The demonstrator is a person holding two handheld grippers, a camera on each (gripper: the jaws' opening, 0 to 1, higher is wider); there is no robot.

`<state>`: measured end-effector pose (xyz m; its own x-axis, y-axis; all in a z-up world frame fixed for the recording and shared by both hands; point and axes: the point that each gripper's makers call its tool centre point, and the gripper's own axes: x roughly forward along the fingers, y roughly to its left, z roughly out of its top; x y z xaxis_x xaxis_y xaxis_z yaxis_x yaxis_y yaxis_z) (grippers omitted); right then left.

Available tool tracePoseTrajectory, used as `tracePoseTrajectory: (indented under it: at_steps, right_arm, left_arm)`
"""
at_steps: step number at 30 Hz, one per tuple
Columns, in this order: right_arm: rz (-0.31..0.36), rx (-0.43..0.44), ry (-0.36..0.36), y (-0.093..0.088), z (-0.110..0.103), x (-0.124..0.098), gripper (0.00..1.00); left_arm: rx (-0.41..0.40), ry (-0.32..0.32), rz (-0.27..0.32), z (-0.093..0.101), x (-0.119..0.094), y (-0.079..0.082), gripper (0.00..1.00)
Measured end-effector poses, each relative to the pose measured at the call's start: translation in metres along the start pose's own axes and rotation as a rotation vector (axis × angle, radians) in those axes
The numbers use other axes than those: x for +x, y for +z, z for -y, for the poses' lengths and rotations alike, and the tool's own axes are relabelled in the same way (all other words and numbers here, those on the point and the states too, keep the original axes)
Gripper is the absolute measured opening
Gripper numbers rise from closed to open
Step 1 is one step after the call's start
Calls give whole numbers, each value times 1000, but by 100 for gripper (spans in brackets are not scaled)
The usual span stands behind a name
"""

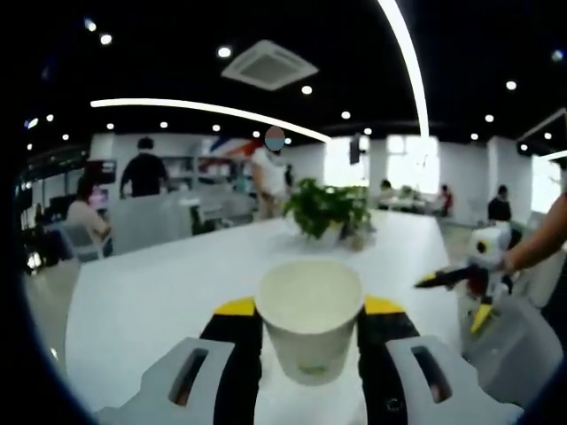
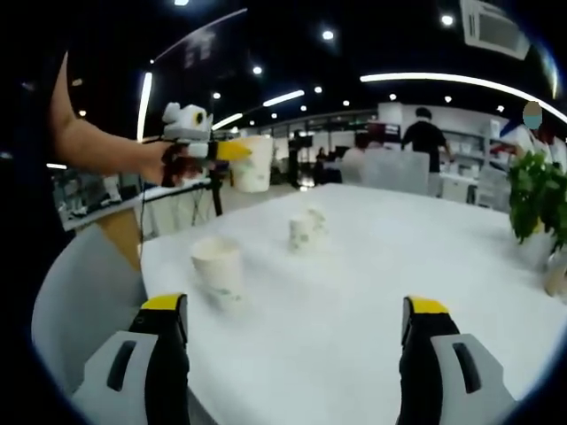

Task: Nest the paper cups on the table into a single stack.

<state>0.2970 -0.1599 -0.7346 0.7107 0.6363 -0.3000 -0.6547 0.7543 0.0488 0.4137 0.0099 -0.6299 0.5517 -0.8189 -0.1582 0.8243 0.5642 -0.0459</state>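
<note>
The left gripper (image 1: 310,332), fingers pinching an upright paper cup (image 1: 310,317), hangs high over the worktop (image 2: 372,283). The nearest standing cup (image 2: 218,270) waits below it, beside the right gripper (image 2: 297,332), whose fingers are spread; smaller cups (image 2: 304,228) stand farther off.

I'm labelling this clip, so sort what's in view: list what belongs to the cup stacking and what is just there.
Belongs to the job:
- paper cup held by the left tongs
- near cup standing on the white table
- far cups, blurred
- right tongs, open

Just there:
- potted plant
- chairs
- people in the background
</note>
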Motion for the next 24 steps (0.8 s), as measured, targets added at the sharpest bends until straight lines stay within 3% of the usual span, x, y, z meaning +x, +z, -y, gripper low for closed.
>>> tracePoseTrajectory:
  at_steps: [7,24]
  right_arm:
    - [11,-2,-2,3,-3,-2,99]
    - [18,-10,10,2,-11,-7,99]
  left_arm:
    - [-2,-24,6,15,-4,3,42]
    - [-15,-11,44,39,-27,6,41]
